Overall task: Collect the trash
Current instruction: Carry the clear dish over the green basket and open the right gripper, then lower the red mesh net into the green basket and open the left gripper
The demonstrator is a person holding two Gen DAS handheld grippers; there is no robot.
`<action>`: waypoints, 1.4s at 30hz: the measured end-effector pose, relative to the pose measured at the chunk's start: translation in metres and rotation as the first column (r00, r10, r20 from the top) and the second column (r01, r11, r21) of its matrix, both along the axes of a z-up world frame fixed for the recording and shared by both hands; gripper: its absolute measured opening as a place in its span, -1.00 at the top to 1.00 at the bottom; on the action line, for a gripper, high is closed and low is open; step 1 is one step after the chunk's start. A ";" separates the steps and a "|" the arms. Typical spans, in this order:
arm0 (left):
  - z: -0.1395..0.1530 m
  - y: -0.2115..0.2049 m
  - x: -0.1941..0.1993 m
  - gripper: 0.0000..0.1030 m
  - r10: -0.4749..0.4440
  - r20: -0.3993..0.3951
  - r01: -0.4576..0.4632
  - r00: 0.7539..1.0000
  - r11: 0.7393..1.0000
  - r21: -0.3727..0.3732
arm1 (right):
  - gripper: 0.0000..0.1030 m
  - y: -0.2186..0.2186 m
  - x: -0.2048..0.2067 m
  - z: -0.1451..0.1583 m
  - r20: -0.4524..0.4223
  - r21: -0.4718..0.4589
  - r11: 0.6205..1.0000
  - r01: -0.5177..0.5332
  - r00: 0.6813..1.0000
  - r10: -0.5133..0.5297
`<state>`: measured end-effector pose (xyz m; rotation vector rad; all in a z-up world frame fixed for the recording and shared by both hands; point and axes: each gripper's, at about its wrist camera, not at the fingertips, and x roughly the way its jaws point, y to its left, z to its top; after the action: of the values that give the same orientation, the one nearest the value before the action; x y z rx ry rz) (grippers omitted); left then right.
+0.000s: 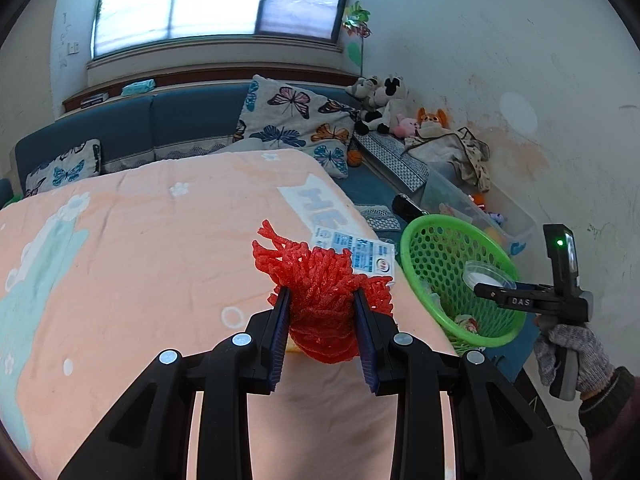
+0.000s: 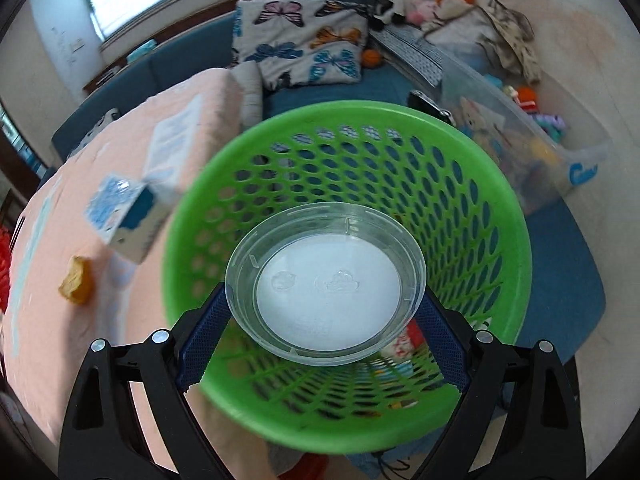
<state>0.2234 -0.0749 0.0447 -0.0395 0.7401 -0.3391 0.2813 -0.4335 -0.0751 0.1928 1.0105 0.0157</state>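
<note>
My left gripper [image 1: 322, 300] is shut on a bunch of red foam netting [image 1: 316, 272] and holds it just above the pink blanket [image 1: 140, 240]. A green perforated basket [image 1: 412, 248] stands off the bed's right edge. In the right wrist view my right gripper [image 2: 324, 296] is shut on a clear round plastic lid [image 2: 326, 280], its blue pads [image 2: 212, 312] pressing the rim from both sides. The lid hangs over the mouth of the basket [image 2: 516, 208]. The left wrist view also shows the lid [image 1: 486, 274] over the basket, with a gloved hand [image 1: 572, 356] on the right gripper's handle.
A blue-and-white carton [image 2: 128, 216] and a yellow scrap [image 2: 76, 280] lie on the blanket near the basket. Wrappers [image 2: 404, 344] lie at the basket's bottom. Beyond are butterfly pillows [image 1: 292, 120], plush toys [image 1: 384, 100] and a clear toy bin [image 2: 520, 148].
</note>
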 end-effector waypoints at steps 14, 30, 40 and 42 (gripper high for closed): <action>0.001 -0.052 0.013 0.42 -0.083 -0.004 0.083 0.997 0.996 0.016 | -0.74 -0.025 0.008 -0.008 0.009 0.007 0.999 0.036 0.999 -0.036; -0.020 -0.130 0.033 0.42 -0.219 -0.081 0.220 0.972 0.975 0.004 | -0.74 -0.046 -0.038 0.028 0.089 0.004 0.999 0.045 0.995 -0.046; -0.032 -0.172 0.046 0.38 -0.271 -0.121 0.275 0.955 0.961 0.022 | -0.74 -0.058 -0.059 0.037 0.119 -0.002 0.997 0.072 0.990 -0.071; -0.035 -0.177 0.049 0.35 -0.271 -0.136 0.276 0.953 0.961 0.019 | -0.74 -0.058 -0.061 0.038 0.125 -0.004 0.997 0.075 0.989 -0.073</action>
<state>0.2721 -0.2520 0.0100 0.0779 0.8861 -0.5920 0.2204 -0.4917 -0.0369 0.2190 0.8776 -0.0435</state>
